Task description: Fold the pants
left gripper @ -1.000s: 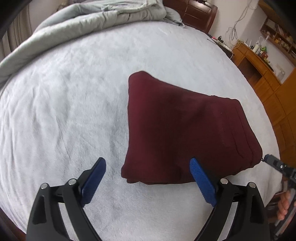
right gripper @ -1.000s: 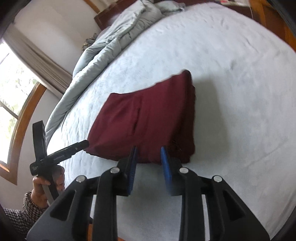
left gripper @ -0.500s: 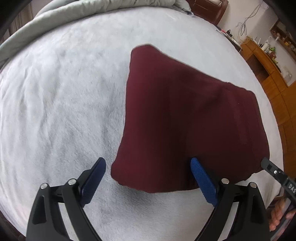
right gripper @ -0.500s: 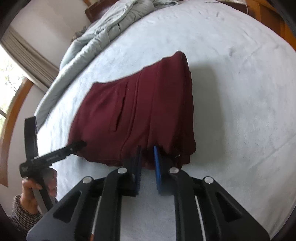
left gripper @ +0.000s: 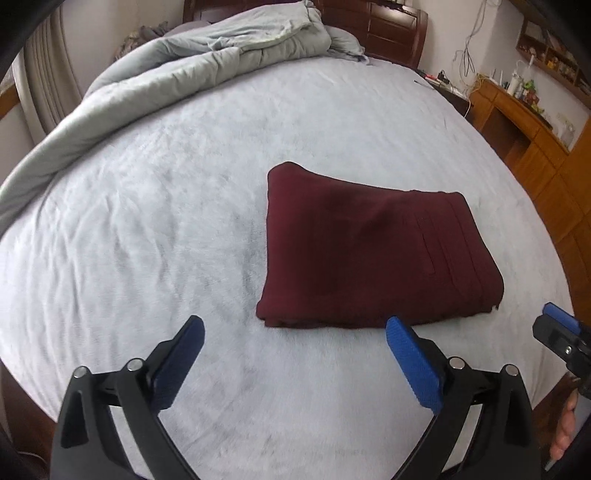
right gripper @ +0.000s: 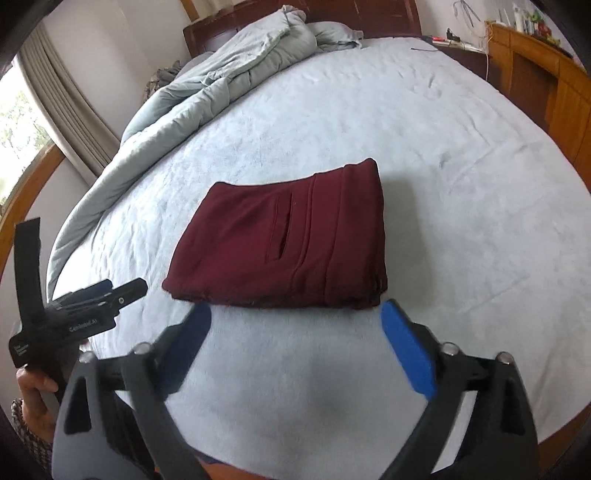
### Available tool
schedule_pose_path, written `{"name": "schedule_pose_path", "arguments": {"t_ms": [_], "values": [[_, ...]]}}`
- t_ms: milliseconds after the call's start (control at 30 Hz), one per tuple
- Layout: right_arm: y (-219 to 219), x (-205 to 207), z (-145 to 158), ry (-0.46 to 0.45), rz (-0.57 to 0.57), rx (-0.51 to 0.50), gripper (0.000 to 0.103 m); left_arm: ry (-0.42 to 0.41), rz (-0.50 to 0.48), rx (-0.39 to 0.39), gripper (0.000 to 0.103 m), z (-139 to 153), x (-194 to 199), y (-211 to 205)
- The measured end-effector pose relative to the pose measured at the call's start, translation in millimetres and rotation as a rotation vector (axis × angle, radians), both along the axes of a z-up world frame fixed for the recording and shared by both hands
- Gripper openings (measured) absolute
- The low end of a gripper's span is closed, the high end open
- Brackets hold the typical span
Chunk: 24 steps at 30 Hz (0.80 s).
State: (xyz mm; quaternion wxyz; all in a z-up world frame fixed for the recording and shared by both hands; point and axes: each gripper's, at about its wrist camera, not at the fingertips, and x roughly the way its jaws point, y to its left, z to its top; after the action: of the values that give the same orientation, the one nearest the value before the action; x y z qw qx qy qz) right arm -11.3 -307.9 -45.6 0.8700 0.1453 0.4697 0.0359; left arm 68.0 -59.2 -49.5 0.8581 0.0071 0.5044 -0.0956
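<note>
The dark red pants point(left gripper: 369, 251) lie folded into a compact rectangle on the pale blue bed point(left gripper: 147, 221). In the right wrist view the pants point(right gripper: 288, 240) show a pocket slit on top. My left gripper point(left gripper: 295, 339) is open and empty, just short of the pants' near edge. My right gripper point(right gripper: 295, 321) is open and empty, its blue pads just clear of the near edge. Each gripper shows at the side of the other's view: the right one point(left gripper: 557, 332) and the left one point(right gripper: 92, 299).
A rumpled grey duvet point(left gripper: 184, 62) lies along the far left of the bed, by the dark wooden headboard point(left gripper: 388, 26). Wooden cabinets point(left gripper: 535, 147) stand to the right of the bed. A curtain and window point(right gripper: 48, 110) are at the left.
My right gripper was shut on the pants' near edge; it has opened and let go. Both grippers have pulled back from the pants, which now lie flat.
</note>
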Motion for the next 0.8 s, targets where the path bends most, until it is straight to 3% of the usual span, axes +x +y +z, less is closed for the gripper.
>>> {"name": "schedule_pose_path", "arguments": {"t_ms": [100, 367, 800], "values": [[4.5, -6.9, 6.7, 0.006, -0.003, -0.011, 0.099, -0.022, -0.003, 0.026, 0.099, 10.3, -9.6, -1.0], [11.7, -21.5, 18.5, 0.001, -0.062, -0.105, 0.100, -0.056, -0.048, 0.038, 0.099, 27.9, -32.3, -4.6], [23.9, -33.6, 25.6, 0.035, -0.090, -0.084, 0.100, -0.084, -0.065, 0.031, 0.099, 48.7, -56.2, 0.1]]}}
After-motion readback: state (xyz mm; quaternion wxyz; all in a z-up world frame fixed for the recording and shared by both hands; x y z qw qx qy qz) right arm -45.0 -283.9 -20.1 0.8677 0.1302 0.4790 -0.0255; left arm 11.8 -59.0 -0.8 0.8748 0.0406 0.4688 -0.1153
